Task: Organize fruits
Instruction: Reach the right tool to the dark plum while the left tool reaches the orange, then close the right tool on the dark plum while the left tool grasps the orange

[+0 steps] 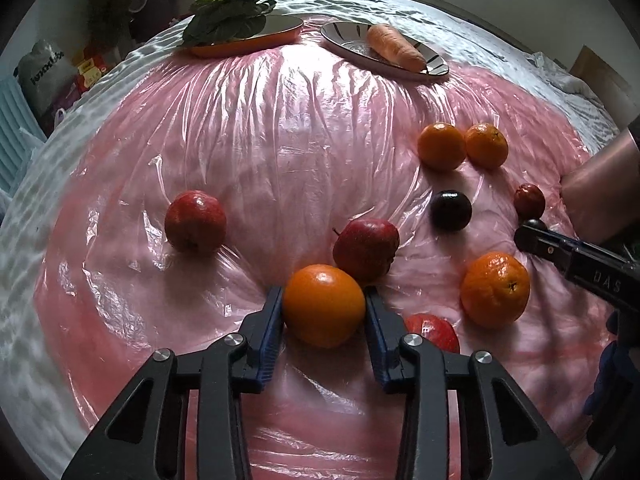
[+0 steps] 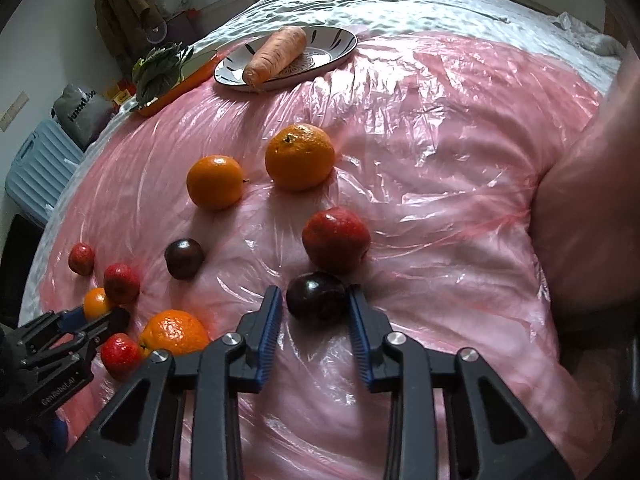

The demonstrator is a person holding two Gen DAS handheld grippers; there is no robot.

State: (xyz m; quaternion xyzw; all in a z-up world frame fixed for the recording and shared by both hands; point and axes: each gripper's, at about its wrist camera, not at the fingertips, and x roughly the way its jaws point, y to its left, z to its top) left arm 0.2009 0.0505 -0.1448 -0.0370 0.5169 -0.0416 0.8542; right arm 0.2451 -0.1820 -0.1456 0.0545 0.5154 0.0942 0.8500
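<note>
Fruits lie scattered on a pink plastic-covered surface (image 1: pixel 280 140). My left gripper (image 1: pixel 324 308) is shut on an orange (image 1: pixel 324 306), both pads touching its sides. A red apple (image 1: pixel 366 250) sits just behind it, another red apple (image 1: pixel 195 222) to the left. My right gripper (image 2: pixel 316 304) has its jaws around a dark plum (image 2: pixel 316 296); the pads stand beside it and contact is unclear. A red apple (image 2: pixel 335 240) lies just beyond the plum. A second dark plum (image 2: pixel 184 258) and two oranges (image 2: pixel 215 182) (image 2: pixel 300 157) lie farther out.
A patterned plate (image 2: pixel 340 46) holds a carrot (image 2: pixel 276 55) at the back. An orange dish (image 1: pixel 256 42) holds leafy greens (image 1: pixel 228 14). The person's arm (image 2: pixel 580 220) is at the right. Bags and a blue case (image 2: pixel 36 168) stand off the left edge.
</note>
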